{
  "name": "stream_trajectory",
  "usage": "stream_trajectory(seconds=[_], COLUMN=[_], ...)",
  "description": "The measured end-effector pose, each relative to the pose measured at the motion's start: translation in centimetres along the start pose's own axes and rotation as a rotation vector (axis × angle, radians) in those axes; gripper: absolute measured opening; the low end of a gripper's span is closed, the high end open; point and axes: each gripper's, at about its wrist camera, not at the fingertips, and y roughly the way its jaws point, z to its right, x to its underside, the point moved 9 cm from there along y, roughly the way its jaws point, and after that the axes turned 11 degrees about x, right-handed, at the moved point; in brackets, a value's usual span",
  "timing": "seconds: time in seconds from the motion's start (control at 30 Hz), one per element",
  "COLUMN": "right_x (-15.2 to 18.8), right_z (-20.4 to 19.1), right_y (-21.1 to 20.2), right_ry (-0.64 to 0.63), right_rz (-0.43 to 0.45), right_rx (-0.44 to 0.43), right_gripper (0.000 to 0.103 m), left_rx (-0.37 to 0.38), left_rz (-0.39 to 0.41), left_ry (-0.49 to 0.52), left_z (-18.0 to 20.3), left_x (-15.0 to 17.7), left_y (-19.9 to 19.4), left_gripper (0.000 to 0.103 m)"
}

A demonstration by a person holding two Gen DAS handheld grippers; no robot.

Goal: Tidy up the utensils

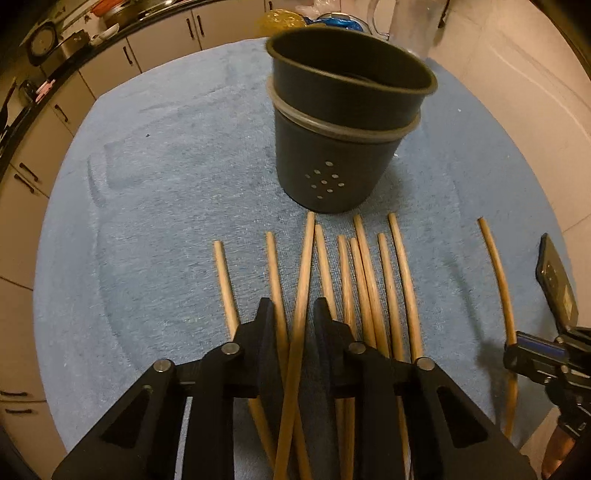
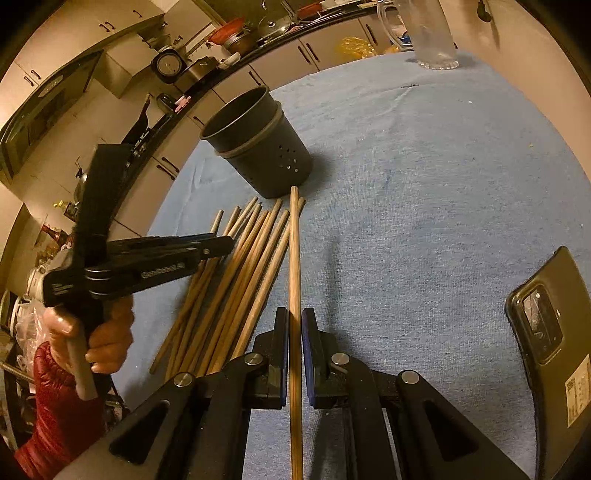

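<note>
A blue towel (image 2: 424, 206) covers the round table and takes up most of both views; its far rim curves against the pale cabinets (image 2: 280, 62) at the back. The broad stretch of towel to the right of the utensils lies bare up to a clear glass jug (image 2: 432, 33) near the far edge and a dark phone (image 2: 546, 350) lying flat near the right rim. In the left wrist view the towel to the left of the sticks is likewise bare out to the rim.

A dark grey utensil holder (image 1: 343, 122) stands upright on the towel, its inner cup raised above a grey ring, with small holes in its lower wall. Just in front of it a row of wooden chopsticks (image 1: 369, 280) lies on the cloth, tips pointing toward the holder, roughly side by side and partly crossing; one chopstick (image 1: 496, 273) lies apart at the right.

The left gripper (image 1: 293, 310) points steeply down over the row. A single stick (image 1: 301, 295) runs up between its fingers, tilted across the others; the jaws stand narrow around it, though whether the pads actually press on it is hard to judge from this angle. In the right wrist view a hand (image 2: 92, 332) in a red quilted sleeve (image 2: 55, 398) grips its handle.

The right gripper (image 2: 294, 317) angles down toward the holder, its blue-edged pads clamped on another chopstick (image 2: 294, 258) that points straight ahead, its tip near the holder's base.
</note>
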Motion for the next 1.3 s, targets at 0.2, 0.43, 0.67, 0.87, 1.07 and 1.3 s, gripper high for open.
stream_trajectory(seconds=[0.2,0.43,0.67,0.87,1.07,1.3], right_x=[0.0,-0.2,-0.2,-0.2,-0.2,-0.3], right_z=[0.2,-0.2,-1.3,-1.6,-2.1,-2.3], right_y=[-0.2,-0.6,-0.6,-0.5,-0.3,0.1], right_ry=[0.011,-0.001,-0.020,-0.024,-0.038,-0.039], right_rz=[0.004,0.020,0.025,0.024,0.022,0.017], right_rx=[-0.001,0.008,0.017,0.029,0.034,0.035], right_gripper=[0.008,0.008,0.008,0.008,0.008,0.008], left_rx=[-0.010,0.075,0.119,0.168,0.190,0.250], left_rz=[0.019,0.068,0.080,0.096,0.097,0.112], left_ry=[-0.002,-0.060,-0.107,-0.170,-0.239,-0.278], left_z=[0.0,-1.7,-3.9,-6.7,-9.6,-9.8], left_x=[0.1,1.4,2.7,3.7,4.3,4.6], left_y=[-0.1,-2.0,-2.9,-3.3,-3.9,-4.2], left_gripper=[0.006,0.006,0.007,0.007,0.009,0.015])
